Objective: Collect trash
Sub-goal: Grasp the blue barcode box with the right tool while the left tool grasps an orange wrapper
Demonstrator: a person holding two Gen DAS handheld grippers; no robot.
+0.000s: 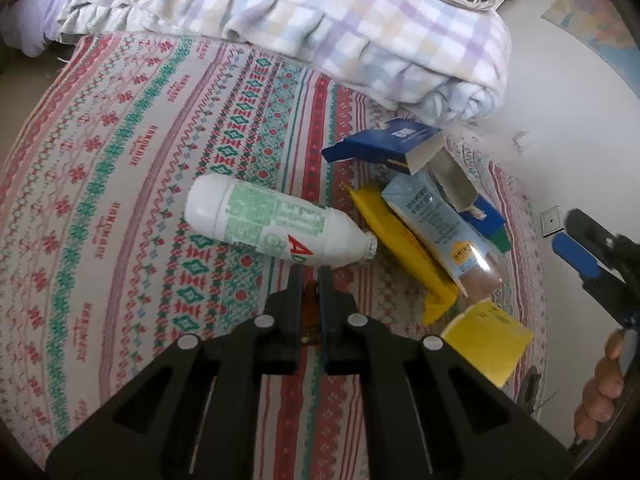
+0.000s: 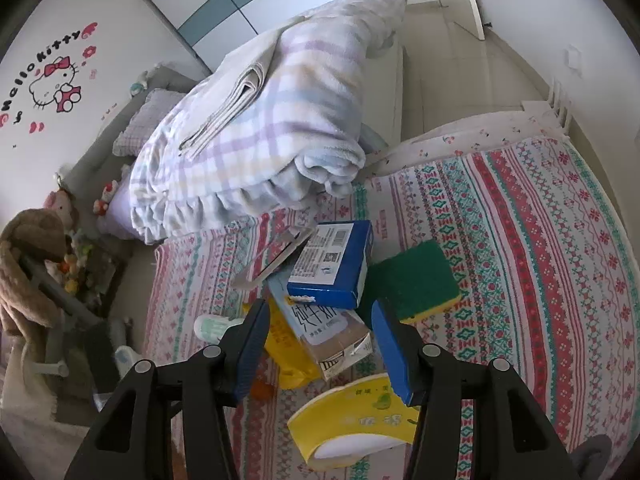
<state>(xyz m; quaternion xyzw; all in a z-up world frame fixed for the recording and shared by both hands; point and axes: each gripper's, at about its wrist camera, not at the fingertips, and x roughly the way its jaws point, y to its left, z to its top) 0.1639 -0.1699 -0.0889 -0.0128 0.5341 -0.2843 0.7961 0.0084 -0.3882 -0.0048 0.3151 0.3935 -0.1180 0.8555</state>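
Observation:
Trash lies in a heap on the patterned bedspread (image 1: 120,184). A white plastic bottle (image 1: 264,222) lies on its side just past my left gripper (image 1: 310,270), which is shut on a small brown-orange item (image 1: 310,308). Beside the bottle are a yellow wrapper (image 1: 400,240), a light blue milk carton (image 1: 440,220), a blue box (image 1: 384,142) and a yellow paper cup (image 1: 486,338). My right gripper (image 2: 320,312) is open above the carton (image 2: 320,328), with the blue box (image 2: 332,264), a green sponge (image 2: 416,276) and the cup (image 2: 352,420) around it.
A folded plaid blanket (image 2: 260,132) is stacked at the head of the bed (image 1: 320,12). A white wall (image 1: 568,120) borders the bed's edge. Plush toys and a brown garment (image 2: 28,264) sit beside the bed on the floor side.

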